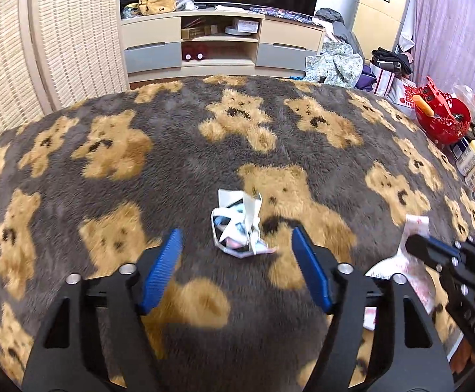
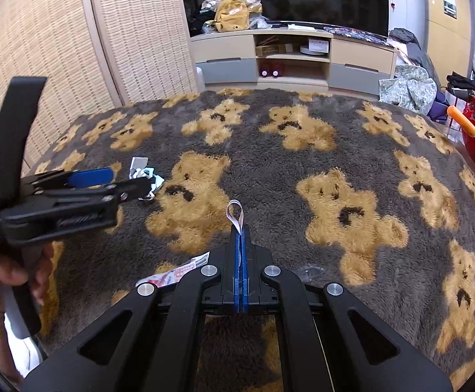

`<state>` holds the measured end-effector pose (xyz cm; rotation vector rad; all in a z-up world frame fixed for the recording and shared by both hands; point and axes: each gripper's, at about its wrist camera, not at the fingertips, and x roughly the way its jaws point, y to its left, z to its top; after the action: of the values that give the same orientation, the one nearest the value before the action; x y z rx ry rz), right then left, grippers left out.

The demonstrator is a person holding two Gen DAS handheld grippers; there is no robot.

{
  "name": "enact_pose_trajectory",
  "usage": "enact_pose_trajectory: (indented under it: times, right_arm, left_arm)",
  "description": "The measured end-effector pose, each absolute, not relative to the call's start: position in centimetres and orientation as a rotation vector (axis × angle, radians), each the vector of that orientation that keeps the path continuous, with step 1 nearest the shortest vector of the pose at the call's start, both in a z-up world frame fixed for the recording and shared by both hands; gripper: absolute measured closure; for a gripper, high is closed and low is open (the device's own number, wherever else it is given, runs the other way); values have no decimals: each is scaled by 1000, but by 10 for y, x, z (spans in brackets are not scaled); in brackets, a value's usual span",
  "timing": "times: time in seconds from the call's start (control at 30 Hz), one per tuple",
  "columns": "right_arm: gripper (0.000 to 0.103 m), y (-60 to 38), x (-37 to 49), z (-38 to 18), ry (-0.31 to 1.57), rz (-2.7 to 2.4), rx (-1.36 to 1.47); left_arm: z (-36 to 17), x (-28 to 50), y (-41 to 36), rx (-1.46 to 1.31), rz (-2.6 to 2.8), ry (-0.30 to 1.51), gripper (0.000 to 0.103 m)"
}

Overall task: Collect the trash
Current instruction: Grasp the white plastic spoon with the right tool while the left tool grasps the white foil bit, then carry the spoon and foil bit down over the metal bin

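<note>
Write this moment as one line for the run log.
left gripper: open, at crumpled paper on blanket | right gripper: shut on wrapper | paper not yet gripped

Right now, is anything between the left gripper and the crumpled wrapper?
No. In the left wrist view only bare blanket separates the open left gripper from the crumpled wrapper, which lies just ahead, in line with the gap between the fingers.

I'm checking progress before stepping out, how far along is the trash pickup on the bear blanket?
Done: the right gripper is shut on a white-and-red printed wrapper. In hand: the left gripper stands open on either side of a crumpled paper wrapper that lies on the bear blanket, not yet pinched. Left: gripping it and binning both; no bin is visible.
</note>
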<state>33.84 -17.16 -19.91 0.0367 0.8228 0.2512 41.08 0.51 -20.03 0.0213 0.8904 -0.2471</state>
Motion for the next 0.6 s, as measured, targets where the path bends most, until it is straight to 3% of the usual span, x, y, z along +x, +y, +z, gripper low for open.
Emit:
enact_pose_trajectory:
  times: [0.07, 0.13, 0.3, 0.6]
  right_arm:
    - [100, -172, 339, -200, 822, 253, 34]
    - [100, -172, 340, -201, 822, 256, 36]
    - [100, -172, 339, -200, 821, 258, 36]
    - [100, -173, 317, -172, 778, 260, 33]
  left_arm:
    - [-205, 418, 3, 19, -255, 901, 54]
    - [-208, 423, 1, 19, -266, 911, 77]
    - [-205, 419, -4, 18, -285, 903, 84]
    - [-172, 376, -12, 64, -269, 851, 85]
